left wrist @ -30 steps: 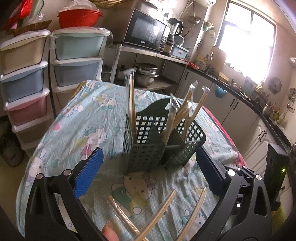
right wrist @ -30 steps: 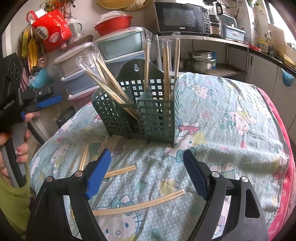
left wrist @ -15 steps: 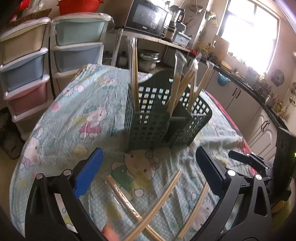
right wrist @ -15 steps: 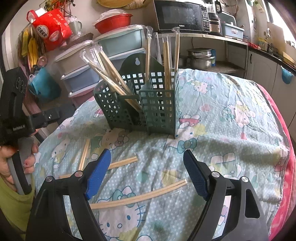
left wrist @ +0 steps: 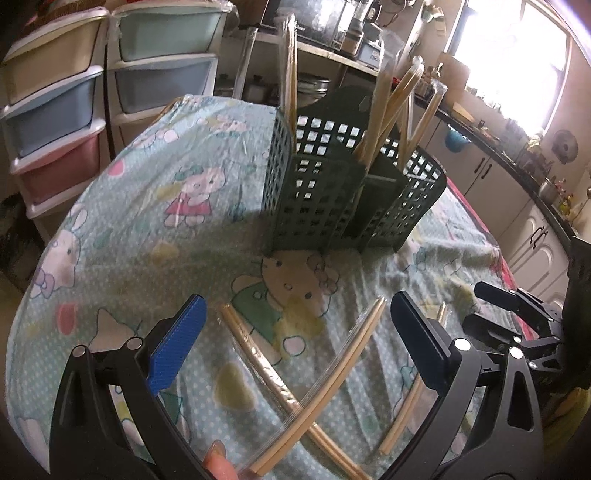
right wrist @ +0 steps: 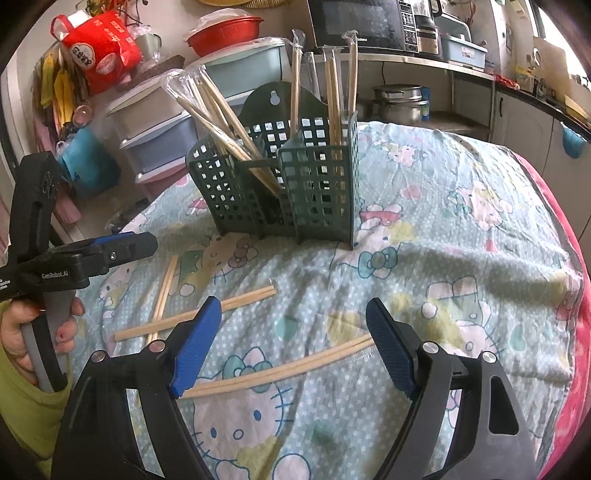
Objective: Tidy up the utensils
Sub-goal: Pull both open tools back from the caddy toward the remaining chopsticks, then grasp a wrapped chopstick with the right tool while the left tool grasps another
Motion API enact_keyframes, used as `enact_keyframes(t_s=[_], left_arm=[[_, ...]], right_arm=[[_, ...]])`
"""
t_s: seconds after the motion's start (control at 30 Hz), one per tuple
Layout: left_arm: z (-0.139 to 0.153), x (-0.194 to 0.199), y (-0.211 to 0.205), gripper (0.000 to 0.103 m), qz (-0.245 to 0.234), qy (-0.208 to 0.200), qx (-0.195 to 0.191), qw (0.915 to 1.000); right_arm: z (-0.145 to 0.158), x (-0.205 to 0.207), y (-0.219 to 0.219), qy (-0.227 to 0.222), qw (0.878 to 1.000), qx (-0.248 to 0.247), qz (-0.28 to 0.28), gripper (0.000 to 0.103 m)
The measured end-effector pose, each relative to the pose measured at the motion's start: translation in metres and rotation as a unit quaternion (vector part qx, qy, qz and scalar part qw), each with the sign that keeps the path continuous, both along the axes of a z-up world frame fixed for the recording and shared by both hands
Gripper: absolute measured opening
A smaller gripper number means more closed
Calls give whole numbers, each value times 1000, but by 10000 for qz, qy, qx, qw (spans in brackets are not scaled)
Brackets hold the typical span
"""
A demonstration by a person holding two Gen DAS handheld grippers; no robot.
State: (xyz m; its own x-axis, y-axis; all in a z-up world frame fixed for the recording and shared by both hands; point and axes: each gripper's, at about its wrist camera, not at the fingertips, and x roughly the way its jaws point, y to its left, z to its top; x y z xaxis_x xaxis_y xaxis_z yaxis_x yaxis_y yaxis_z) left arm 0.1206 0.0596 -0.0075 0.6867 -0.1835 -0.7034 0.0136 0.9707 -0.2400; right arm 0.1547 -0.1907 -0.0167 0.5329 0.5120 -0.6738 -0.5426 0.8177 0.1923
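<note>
On the cartoon-print tablecloth [right wrist: 461, 206], pale wooden chopstick pairs [right wrist: 280, 371] in clear sleeves lie scattered before a dark green lattice holder [right wrist: 295, 192] with more upright inside, while the left gripper [left wrist: 295, 343] and right gripper [right wrist: 293, 347] hover released above them

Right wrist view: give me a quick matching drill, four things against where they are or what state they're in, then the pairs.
Things:
1. green caddy
2. wrapped chopstick pair
3. right gripper
4. red bowl

Places or states:
A. lying flat on the tablecloth, under the open jaws
B. on top of the drawer units
C. standing on the table, chopsticks upright or leaning in it
D. open, holding nothing

Pairs: 1-C, 2-A, 3-D, 4-B
</note>
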Motion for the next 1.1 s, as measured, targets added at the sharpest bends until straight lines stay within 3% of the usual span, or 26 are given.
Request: enact_keyframes(t_s=[0.47,0.67,0.77,0.97,1.1], left_arm=[[-27,5,7,92,-55,432,-101,9990],[-38,12,11,92,-219,641,-401,9969],[-43,17,13,72,-238,754,-586,9951],[-50,27,15,69,-220,852,-713,9936],[-53,33,20,66,-168,868,-767,9931]], right_arm=[[-19,6,-11,289,9993,-117,-218,78],[-28,12,-17,493,9982,-95,-334,78],[-28,14,-20,559,9978,-31,-358,78],[-34,22,-26,827,9954,111,-476,77],[-38,27,-27,1007,9935,190,-487,69]])
